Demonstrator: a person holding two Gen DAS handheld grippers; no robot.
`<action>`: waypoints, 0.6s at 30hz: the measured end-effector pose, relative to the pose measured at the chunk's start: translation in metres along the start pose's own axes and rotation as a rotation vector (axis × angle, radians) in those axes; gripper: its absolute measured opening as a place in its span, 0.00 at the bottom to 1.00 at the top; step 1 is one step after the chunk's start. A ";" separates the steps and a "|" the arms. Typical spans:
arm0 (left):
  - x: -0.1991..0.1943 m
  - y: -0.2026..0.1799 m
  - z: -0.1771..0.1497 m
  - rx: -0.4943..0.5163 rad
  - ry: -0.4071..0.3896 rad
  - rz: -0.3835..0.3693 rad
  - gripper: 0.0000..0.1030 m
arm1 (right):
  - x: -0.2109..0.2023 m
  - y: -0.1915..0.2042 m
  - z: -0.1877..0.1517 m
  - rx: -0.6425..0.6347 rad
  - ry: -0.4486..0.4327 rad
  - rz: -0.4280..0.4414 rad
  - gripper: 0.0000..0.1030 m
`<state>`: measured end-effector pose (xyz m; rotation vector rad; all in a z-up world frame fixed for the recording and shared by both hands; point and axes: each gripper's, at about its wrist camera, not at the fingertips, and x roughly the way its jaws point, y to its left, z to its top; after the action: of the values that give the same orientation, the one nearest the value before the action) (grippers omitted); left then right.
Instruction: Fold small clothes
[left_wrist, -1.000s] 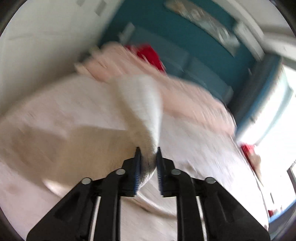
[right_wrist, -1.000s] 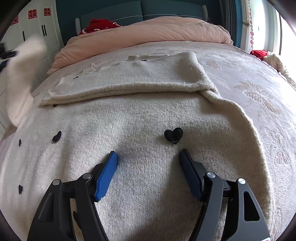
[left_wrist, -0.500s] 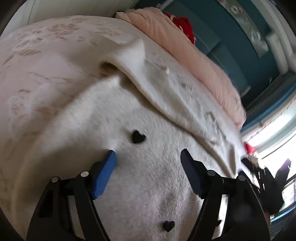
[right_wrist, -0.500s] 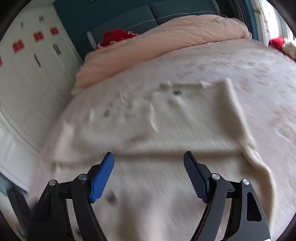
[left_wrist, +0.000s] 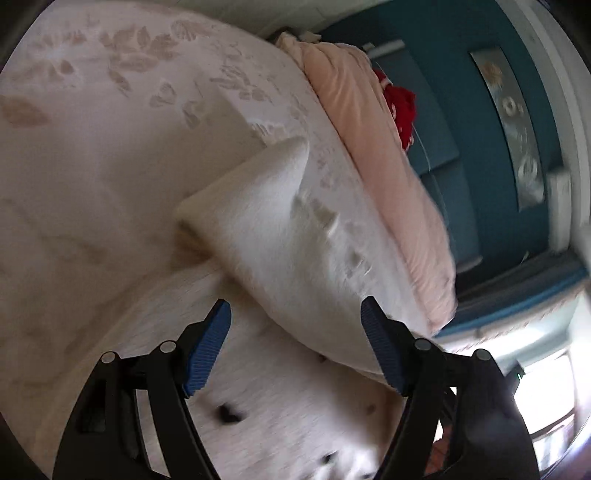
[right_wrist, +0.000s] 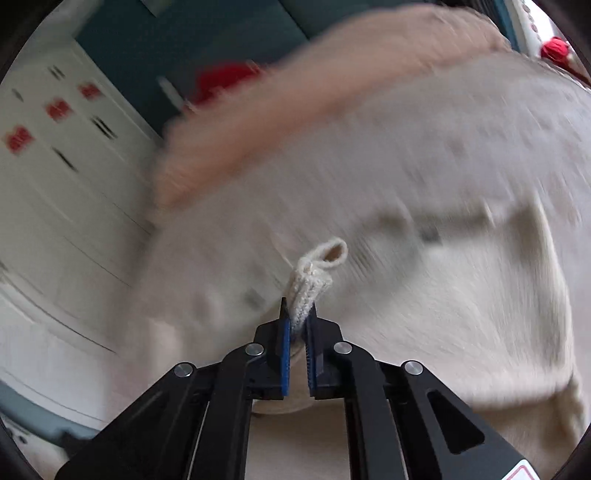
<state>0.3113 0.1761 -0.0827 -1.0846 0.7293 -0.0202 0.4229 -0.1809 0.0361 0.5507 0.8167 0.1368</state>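
While the right gripper (right_wrist: 298, 317) has its blue pads pressed together on a knitted edge of the cream sweater (right_wrist: 424, 295), a small loop of knit standing up just past the fingertips, the left gripper (left_wrist: 295, 325) hangs spread wide above the same sweater (left_wrist: 280, 229), pinching nothing.

From the left wrist view, the sweater lies flat on the bed (left_wrist: 92, 129), with a folded sleeve or panel laid across the body, its corner poking up toward the headboard end. Small dark marks (left_wrist: 229, 411) dot the knit near the left gripper. Bare leaf-patterned bedspread stretches wide between the folded corner and the bed's side edge, with nothing lying on it. Toward the head of the bed, a rolled pink duvet (left_wrist: 388, 184) runs along the edge, a strip of bedspread between it and the sweater, and a red item (left_wrist: 400, 107) sits behind it against the teal headboard (left_wrist: 443, 155).

From the right wrist view, blurred by motion, the sweater fills the bed in front, its far edge lying short of the pink duvet (right_wrist: 295, 110). White wardrobe doors (right_wrist: 55, 184) stand beyond the bed's side edge.
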 end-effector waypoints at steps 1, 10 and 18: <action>0.011 -0.002 0.006 -0.045 0.018 -0.025 0.69 | -0.008 0.006 0.012 -0.011 -0.023 0.013 0.07; 0.054 -0.006 0.024 -0.093 0.031 0.088 0.35 | -0.070 -0.029 0.041 -0.043 -0.139 0.024 0.06; 0.071 0.006 0.005 0.020 0.055 0.165 0.11 | -0.037 -0.165 -0.019 0.078 0.037 -0.237 0.06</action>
<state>0.3665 0.1573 -0.1237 -1.0053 0.8647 0.0834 0.3683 -0.3255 -0.0354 0.5214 0.9196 -0.1029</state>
